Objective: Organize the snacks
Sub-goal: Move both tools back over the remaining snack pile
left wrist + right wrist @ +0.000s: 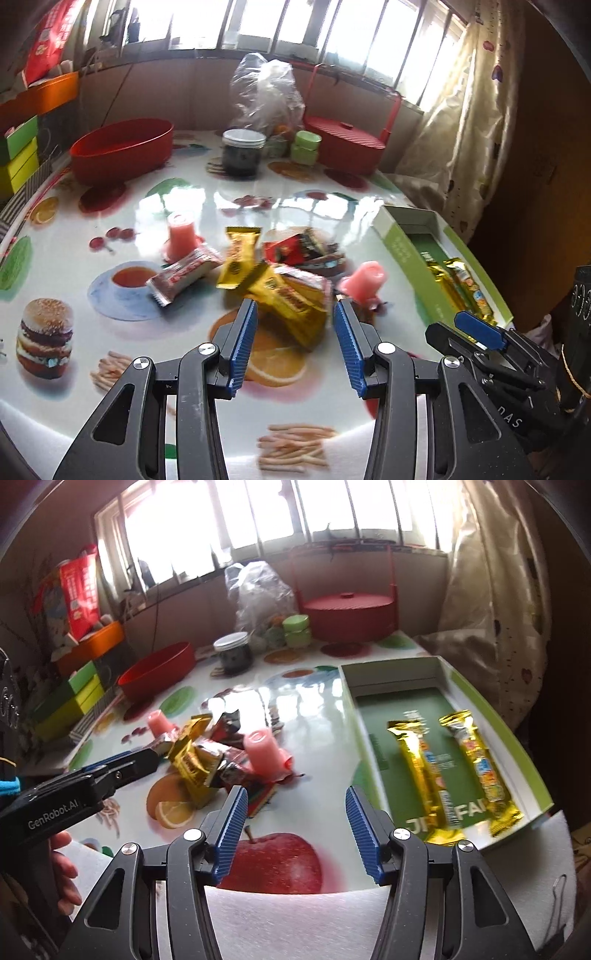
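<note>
Nearest, left gripper (pixel 295 308) with blue ribbed pads, jaws apart and empty, tilted down over heap of shiny gold and red snack packets (pixel 280 280) on glossy fruit-print table (pixel 177 206). Beside heap, green and white cardboard box (pixel 402 679) holding two long gold snack bars (pixel 458 768). Right gripper (pixel 295 794) wide apart, empty, tilted down near box.
</note>
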Demonstrator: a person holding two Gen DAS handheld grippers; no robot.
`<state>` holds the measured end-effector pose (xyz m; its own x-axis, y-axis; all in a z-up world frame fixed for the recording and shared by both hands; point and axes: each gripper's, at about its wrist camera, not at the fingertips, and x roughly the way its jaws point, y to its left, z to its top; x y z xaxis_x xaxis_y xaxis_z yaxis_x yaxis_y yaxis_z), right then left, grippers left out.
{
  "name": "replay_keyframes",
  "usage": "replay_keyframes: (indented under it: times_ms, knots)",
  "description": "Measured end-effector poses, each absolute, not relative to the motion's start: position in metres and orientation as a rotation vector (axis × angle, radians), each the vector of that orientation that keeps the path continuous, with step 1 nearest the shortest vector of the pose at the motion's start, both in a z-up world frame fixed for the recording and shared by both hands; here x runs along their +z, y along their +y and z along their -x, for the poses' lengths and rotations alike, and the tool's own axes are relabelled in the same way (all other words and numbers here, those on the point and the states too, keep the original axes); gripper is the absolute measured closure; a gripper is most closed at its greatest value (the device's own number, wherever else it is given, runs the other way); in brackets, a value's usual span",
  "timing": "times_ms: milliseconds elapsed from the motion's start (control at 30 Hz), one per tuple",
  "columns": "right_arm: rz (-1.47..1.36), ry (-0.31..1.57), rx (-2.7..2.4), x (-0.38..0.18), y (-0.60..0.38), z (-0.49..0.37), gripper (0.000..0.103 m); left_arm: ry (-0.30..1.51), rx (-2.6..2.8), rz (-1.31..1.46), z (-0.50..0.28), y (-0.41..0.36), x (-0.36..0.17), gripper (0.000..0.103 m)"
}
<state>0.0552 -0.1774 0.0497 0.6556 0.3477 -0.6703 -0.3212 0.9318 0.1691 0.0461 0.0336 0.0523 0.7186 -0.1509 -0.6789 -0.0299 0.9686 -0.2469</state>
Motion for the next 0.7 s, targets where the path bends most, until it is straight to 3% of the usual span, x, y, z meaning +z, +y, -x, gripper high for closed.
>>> replay_keyframes:
  times_ms: [700]
  knots:
    - [0.147,0.86,0.496,0.023,-0.122,-0.077,0.047,0.863,-0.072,0.324,-0.058,0.061,0.016,0.058]
